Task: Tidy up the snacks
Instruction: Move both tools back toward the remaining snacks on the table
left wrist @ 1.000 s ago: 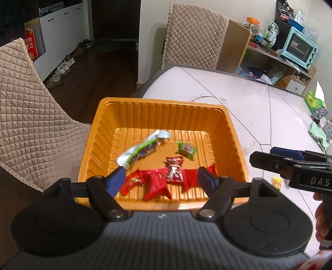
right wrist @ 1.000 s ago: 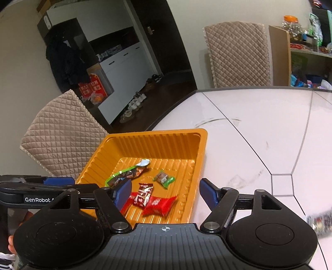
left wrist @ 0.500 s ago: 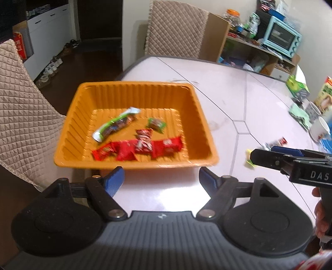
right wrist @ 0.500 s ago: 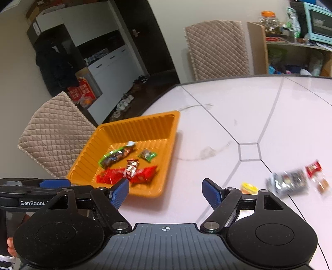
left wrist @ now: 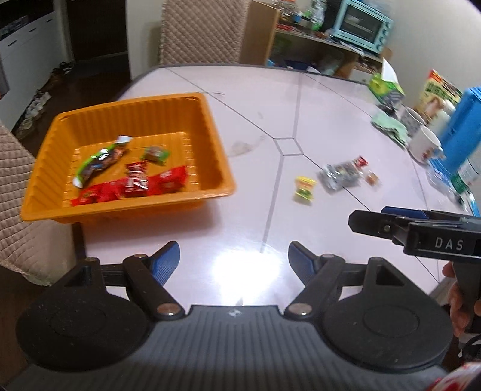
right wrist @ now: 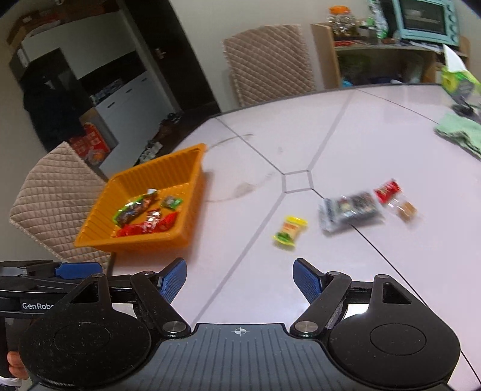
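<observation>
A glossy pale-pink bench (left wrist: 315, 126) with grey seam lines fills both views, under a bright glare spot close to the left gripper (left wrist: 234, 261), whose blue-padded jaws stand spread over bare bench with nothing between them. The right gripper (right wrist: 240, 278) tilts down likewise – its jaws have just been opening and stand wide, empty, aimed toward the loose snacks. Just beyond lies a small yellow-and-green wrapped candy (right wrist: 289, 231), its long axis running roughly away from the camera; past it a blurred grey-and-black foil packet (right wrist: 348, 210) lies crosswise, with a red-topped clear sachet (right wrist: 393, 197) beside it. To the left, at the bench edge, a ribbed orange plastic tray (left wrist: 216, 150) holds red wrappers and a green-and-brown bar lying diagonally. Farther off – quilted beige chairs (right wrist: 269, 61), a wooden shelf with a teal toaster oven (left wrist: 362, 25).
</observation>
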`<action>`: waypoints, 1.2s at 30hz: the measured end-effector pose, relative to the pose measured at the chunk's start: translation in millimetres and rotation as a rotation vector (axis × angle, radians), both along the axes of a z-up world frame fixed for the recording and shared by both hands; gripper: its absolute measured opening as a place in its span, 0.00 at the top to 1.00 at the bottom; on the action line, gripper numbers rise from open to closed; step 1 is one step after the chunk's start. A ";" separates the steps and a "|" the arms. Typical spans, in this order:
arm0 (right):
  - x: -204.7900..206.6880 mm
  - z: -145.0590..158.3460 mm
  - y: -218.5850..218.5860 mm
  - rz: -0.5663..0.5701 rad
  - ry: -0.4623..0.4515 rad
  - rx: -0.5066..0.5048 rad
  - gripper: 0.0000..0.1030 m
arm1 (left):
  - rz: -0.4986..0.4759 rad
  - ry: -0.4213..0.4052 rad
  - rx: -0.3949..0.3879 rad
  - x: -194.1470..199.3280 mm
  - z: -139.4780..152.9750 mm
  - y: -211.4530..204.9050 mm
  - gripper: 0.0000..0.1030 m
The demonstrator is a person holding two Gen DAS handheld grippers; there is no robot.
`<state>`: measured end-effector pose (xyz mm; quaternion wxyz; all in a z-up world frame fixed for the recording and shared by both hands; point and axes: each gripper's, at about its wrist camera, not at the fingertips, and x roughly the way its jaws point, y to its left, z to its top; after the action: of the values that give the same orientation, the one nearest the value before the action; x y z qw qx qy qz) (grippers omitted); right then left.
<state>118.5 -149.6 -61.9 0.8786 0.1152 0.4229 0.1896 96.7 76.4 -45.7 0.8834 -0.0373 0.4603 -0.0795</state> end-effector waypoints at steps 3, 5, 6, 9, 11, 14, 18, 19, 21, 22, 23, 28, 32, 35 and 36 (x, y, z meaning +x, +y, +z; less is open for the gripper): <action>-7.9 -2.6 -14.5 -0.033 0.010 -0.004 0.25 | -0.037 -0.001 0.000 0.8 -1.3 -13.3 0.25; -13.3 -4.0 -23.8 -0.057 0.016 -0.007 0.25 | -0.065 -0.001 -0.002 2.0 -1.9 -23.3 0.25; -15.3 -4.4 -27.1 -0.069 0.019 -0.008 0.25 | -0.079 -0.001 -0.003 3.0 -2.3 -27.9 0.25; -21.5 -5.8 -40.4 -0.108 0.032 -0.009 0.25 | -0.123 -0.003 -0.004 7.7 -2.7 -42.5 0.25; -24.8 -6.3 -49.1 -0.137 0.038 -0.011 0.25 | -0.154 -0.010 -0.004 10.5 -3.3 -52.8 0.25; -28.7 -6.0 -61.4 -0.176 0.043 -0.012 0.25 | -0.194 -0.014 -0.005 14.3 -5.0 -66.0 0.25; -31.5 -7.1 -74.7 -0.216 0.046 -0.019 0.25 | -0.243 -0.019 -0.005 18.9 -6.9 -81.3 0.25; -32.0 -7.6 -77.5 -0.224 0.049 -0.019 0.25 | -0.254 -0.020 -0.005 19.8 -7.2 -84.2 0.25; -32.3 -8.8 -82.0 -0.241 0.054 -0.016 0.25 | -0.269 -0.020 -0.005 22.5 -8.9 -89.3 0.25; -32.7 -9.5 -84.4 -0.249 0.057 -0.015 0.25 | -0.274 -0.019 -0.006 23.7 -10.0 -90.4 0.25; -32.3 -10.3 -86.4 -0.255 0.060 -0.015 0.25 | -0.278 -0.019 -0.007 24.7 -10.7 -91.7 0.25; -28.8 -15.2 -92.9 -0.281 0.073 -0.014 0.25 | -0.298 -0.016 -0.009 32.2 -16.7 -96.1 0.25; -24.7 -21.0 -97.1 -0.296 0.086 -0.015 0.25 | -0.317 -0.014 -0.006 39.2 -22.2 -101.2 0.25; -20.3 -24.9 -100.5 -0.306 0.091 -0.021 0.25 | -0.338 -0.019 -0.003 46.8 -25.6 -107.9 0.25; -18.9 -26.0 -101.8 -0.310 0.092 -0.022 0.25 | -0.345 -0.020 -0.002 50.1 -26.8 -110.2 0.25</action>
<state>99.6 -251.4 -87.9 0.8783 0.1779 0.4419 0.0416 146.8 -33.8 -72.5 0.8612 0.0425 0.4508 -0.2307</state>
